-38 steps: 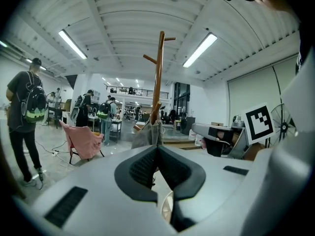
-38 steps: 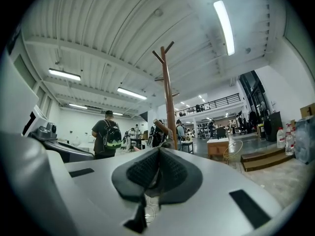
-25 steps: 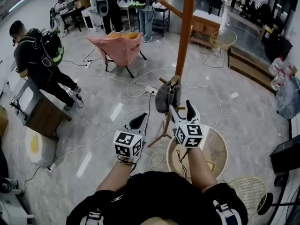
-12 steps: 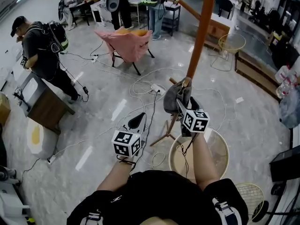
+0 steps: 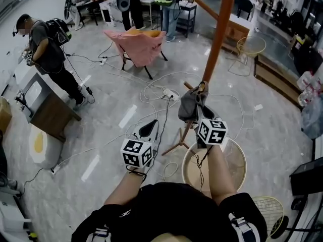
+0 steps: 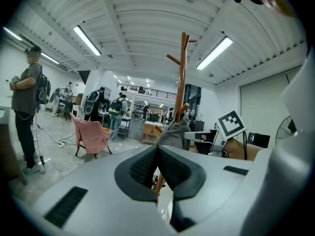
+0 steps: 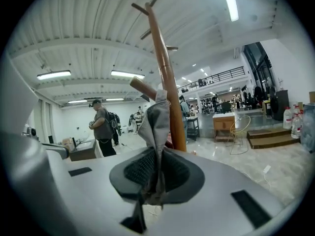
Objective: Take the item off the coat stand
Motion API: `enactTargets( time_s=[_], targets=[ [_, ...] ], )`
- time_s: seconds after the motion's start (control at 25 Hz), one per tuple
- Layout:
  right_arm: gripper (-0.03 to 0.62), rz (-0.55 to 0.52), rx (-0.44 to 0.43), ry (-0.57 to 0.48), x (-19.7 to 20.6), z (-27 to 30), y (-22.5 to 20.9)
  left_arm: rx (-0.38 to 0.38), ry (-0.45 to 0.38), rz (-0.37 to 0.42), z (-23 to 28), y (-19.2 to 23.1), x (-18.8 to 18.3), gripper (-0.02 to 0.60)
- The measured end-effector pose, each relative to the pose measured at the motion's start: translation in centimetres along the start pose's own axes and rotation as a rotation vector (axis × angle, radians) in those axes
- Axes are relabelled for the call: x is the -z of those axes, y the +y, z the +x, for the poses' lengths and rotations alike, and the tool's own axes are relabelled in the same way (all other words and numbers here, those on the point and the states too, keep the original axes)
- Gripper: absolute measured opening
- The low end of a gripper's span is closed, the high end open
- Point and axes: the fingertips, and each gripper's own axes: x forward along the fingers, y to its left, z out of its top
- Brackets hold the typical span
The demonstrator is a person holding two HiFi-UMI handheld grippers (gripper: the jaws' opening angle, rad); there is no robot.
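A grey cloth item (image 5: 191, 105) hangs from a low peg of the wooden coat stand (image 5: 214, 39). My right gripper (image 5: 203, 116) reaches into it; its jaws are closing, and the pads pinch a fold of the grey cloth (image 7: 156, 127) just in front of the stand's pole (image 7: 166, 82). My left gripper (image 5: 148, 130) hangs lower and to the left, shut with nothing between its pads. In the left gripper view the left gripper (image 6: 157, 168) points toward the coat stand (image 6: 182, 82), and the grey item (image 6: 172, 134) shows beside it.
A round wicker basket (image 5: 237, 160) sits on the floor under my right arm. Cables (image 5: 156, 92) trail across the tiles. A chair draped in pink (image 5: 137, 42) stands farther back. A person with a backpack (image 5: 48, 54) stands by a wooden desk (image 5: 43, 112) at left.
My right gripper has moved forward onto the grey item and its wide-open jaws have closed on the cloth. The left gripper has stayed in place.
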Motion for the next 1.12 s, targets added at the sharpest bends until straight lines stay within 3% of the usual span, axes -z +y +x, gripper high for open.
enactTargets(
  time_s=[0.44,0.72,1.12],
  targets=[
    [0.052,-0.05,-0.11,-0.174,-4.6,-7.7,4.8,0.054,-0.014,0.01,0.2,-2.7,-0.3,0.012],
    [0.052,-0.009,-0.121,-0.169,-2.4,-10.1,4.9,0.063,-0.003,0.002,0.3,-2.3,-0.2,0.012],
    [0.051,0.022,-0.069,-0.077,2.8,-9.9,3.0,0.09,0.011,0.015,0.8,-3.0,0.4,0.012]
  ],
)
